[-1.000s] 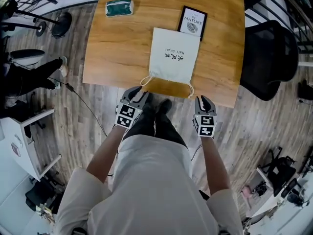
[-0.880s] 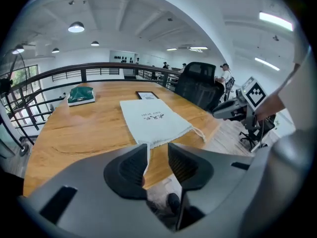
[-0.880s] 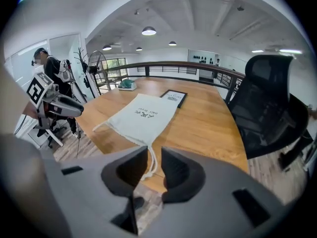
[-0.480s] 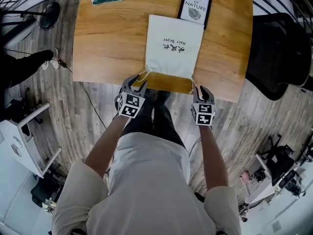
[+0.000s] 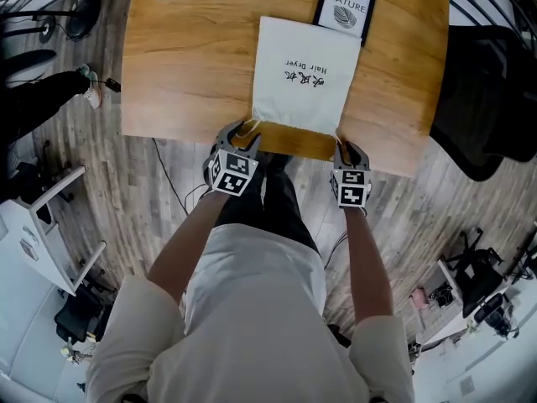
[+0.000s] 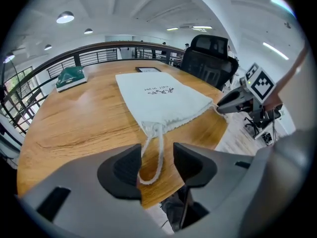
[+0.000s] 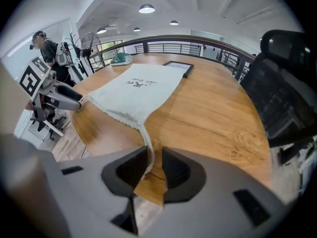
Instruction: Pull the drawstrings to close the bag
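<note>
One second has been enough to change the setup: across the near edge of the wooden table point(image 5: 185, 74), where the white bag point(image 5: 306, 74) lies flat with its mouth towards the person, both tools have come down from short of the edge to the bag's two near corners. By my reading the reach is done and the pinch comes next; the mouth is not yet gathered at all.

The left gripper point(image 6: 156, 165) has just been opening and now stands wide, its pads clear of the left drawstring loop point(image 6: 161, 150), which hangs between them over the table edge. The right gripper point(image 7: 154, 170) is only narrowly apart, and the right drawstring point(image 7: 147, 150) runs down through the gap, close against one pad but not clamped. Neither tool holds anything yet.
</note>
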Demonstrator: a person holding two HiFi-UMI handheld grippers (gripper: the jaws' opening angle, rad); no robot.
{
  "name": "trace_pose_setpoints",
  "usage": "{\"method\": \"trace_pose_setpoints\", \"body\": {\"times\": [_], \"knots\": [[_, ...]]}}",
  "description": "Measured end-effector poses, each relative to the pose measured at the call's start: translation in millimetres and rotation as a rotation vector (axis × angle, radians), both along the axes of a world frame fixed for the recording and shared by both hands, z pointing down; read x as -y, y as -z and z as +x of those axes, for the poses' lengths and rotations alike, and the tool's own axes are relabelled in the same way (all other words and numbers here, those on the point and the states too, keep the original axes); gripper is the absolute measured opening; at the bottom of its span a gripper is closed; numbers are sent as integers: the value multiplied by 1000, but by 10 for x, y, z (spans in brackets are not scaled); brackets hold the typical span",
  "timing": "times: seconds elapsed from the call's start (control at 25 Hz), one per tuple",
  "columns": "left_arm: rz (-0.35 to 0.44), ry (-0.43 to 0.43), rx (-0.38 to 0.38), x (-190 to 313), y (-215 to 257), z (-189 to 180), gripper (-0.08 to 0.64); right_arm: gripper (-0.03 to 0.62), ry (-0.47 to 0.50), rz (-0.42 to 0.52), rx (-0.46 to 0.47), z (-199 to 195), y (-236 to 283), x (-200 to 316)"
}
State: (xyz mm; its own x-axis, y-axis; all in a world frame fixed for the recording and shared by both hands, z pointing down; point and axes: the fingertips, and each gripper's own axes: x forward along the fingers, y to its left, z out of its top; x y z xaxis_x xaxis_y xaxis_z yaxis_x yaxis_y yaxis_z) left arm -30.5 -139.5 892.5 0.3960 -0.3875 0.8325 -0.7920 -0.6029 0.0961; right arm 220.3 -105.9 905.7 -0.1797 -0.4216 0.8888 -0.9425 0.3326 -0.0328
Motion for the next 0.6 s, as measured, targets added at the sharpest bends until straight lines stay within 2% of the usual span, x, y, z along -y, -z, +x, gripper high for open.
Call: {"method": "trace_pose_setpoints", "body": {"times": [0.28, 0.36, 0.48, 0.6], "knots": [[-23, 10, 15, 8, -104, -9, 184, 75, 14, 18, -17, 7, -29, 65], [-16, 24, 22, 27, -139, -27, 169, 51, 15, 25, -19, -5, -47, 78], [7, 53, 53, 93, -168, -78, 111, 3, -15, 36, -19, 16, -71, 99], [28, 83, 82, 156, -178, -147, 23, 3, -44, 54, -39, 41, -74, 103]]}}
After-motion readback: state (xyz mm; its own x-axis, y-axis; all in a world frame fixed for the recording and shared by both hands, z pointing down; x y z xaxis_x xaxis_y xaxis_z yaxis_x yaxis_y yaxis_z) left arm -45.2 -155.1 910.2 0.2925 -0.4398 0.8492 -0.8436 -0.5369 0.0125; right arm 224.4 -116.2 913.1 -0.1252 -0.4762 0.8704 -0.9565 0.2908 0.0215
